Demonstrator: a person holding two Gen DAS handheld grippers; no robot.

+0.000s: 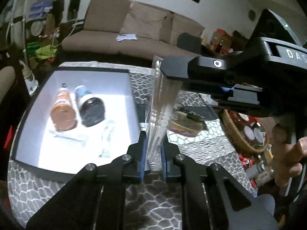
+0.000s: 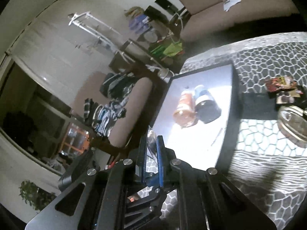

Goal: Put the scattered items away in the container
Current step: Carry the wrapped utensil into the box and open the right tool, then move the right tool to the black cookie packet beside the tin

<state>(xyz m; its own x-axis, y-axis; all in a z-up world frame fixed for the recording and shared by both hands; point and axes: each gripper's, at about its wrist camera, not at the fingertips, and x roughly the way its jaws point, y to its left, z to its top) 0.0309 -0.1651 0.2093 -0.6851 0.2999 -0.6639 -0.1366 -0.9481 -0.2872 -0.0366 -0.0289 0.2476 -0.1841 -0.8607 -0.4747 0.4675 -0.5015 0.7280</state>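
A clear packet of cotton swabs (image 1: pixel 160 113) stands upright between both grippers. My left gripper (image 1: pixel 154 149) is shut on its lower end. My right gripper (image 1: pixel 163 67) is shut on its top end; in the right wrist view (image 2: pixel 151 147) only crinkled clear plastic shows between its blue pads. The container is a black-rimmed box with a white floor (image 1: pixel 122 88), left of the packet, also in the right wrist view (image 2: pixel 229 103). In it lie an orange bottle (image 1: pixel 62 111), a dark-capped bottle (image 1: pixel 90 107) and small clear packets (image 1: pixel 103 136).
The box sits on a table with a grey honeycomb cloth (image 1: pixel 145 203). A wicker basket of jars (image 1: pixel 247 134) stands at the right. A colourful packet (image 2: pixel 282 88) and a round glass lid (image 2: pixel 293 122) lie on the cloth. A beige sofa (image 1: pixel 134 32) stands behind.
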